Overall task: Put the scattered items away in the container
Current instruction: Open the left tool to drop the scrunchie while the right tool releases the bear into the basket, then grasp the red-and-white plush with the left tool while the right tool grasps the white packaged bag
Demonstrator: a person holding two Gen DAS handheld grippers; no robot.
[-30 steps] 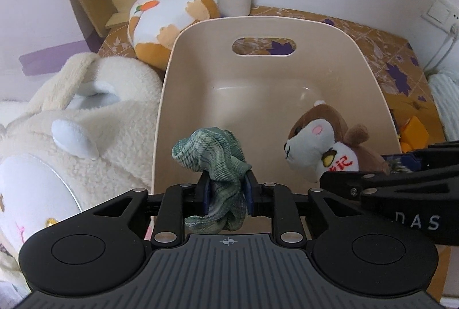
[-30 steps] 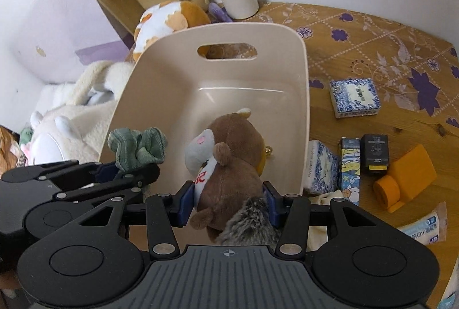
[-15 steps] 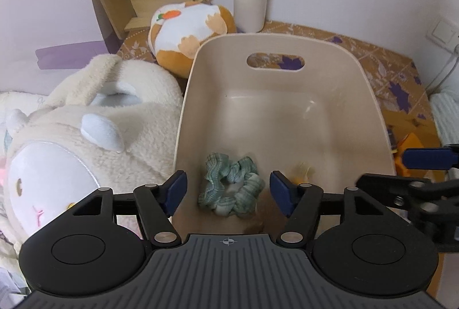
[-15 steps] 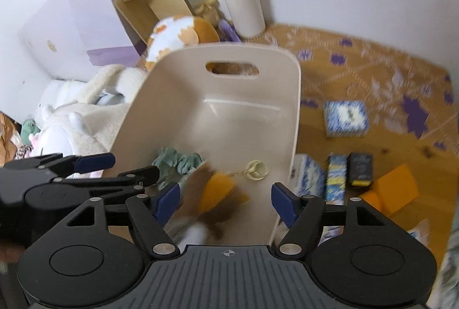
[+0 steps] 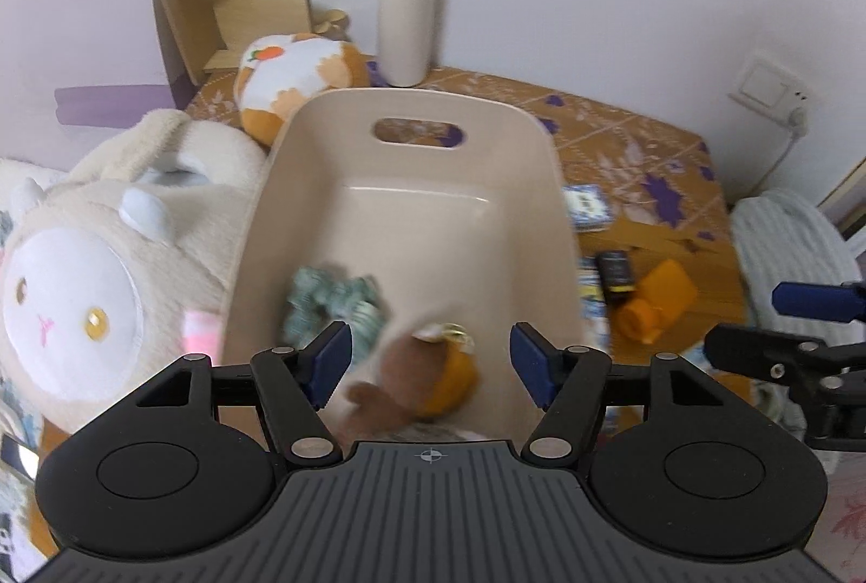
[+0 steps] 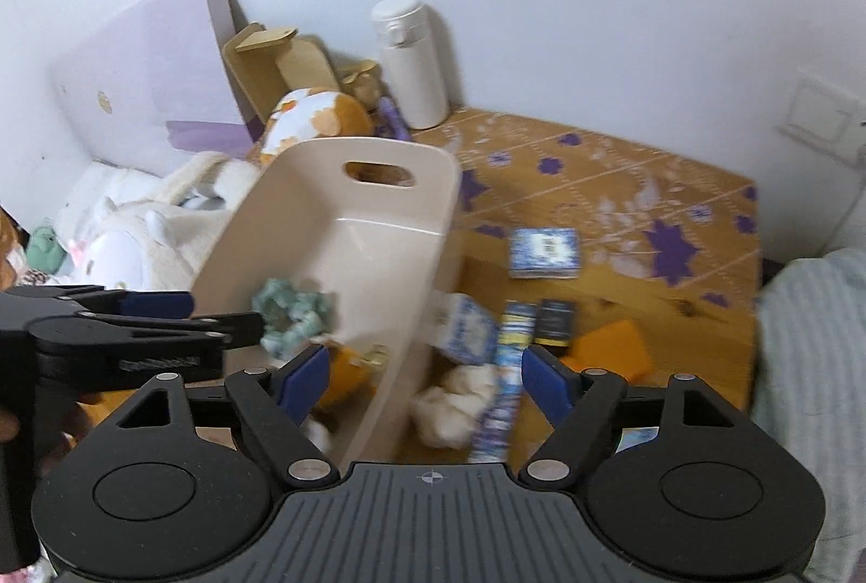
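Observation:
A beige plastic bin (image 5: 417,112) with a handle slot stands on the patterned table; it also shows in the right wrist view (image 6: 400,161). Inside lie a green scrunchie (image 5: 333,296) (image 6: 292,312) and a brown plush toy (image 5: 417,382) with an orange part (image 6: 341,374). My left gripper (image 5: 431,355) is open and empty above the bin's near end. My right gripper (image 6: 425,380) is open and empty above the bin's right wall. Scattered right of the bin lie a blue patterned box (image 6: 544,253), a black box (image 6: 555,323), a long blue pack (image 6: 506,377), a tissue pack (image 6: 465,326), a white crumpled wad (image 6: 457,404) and an orange roll (image 5: 657,299).
A big cream plush (image 5: 103,258) presses against the bin's left side. An orange-and-white plush (image 5: 295,79), a wooden stand (image 5: 233,20) and a white flask (image 5: 406,20) stand behind the bin. A wall socket (image 5: 771,87) and striped bedding (image 6: 812,366) are on the right.
Both grippers opened and pulled back and up. The scrunchie dropped from the left gripper and the brown plush from the right; both now lie in the bin.

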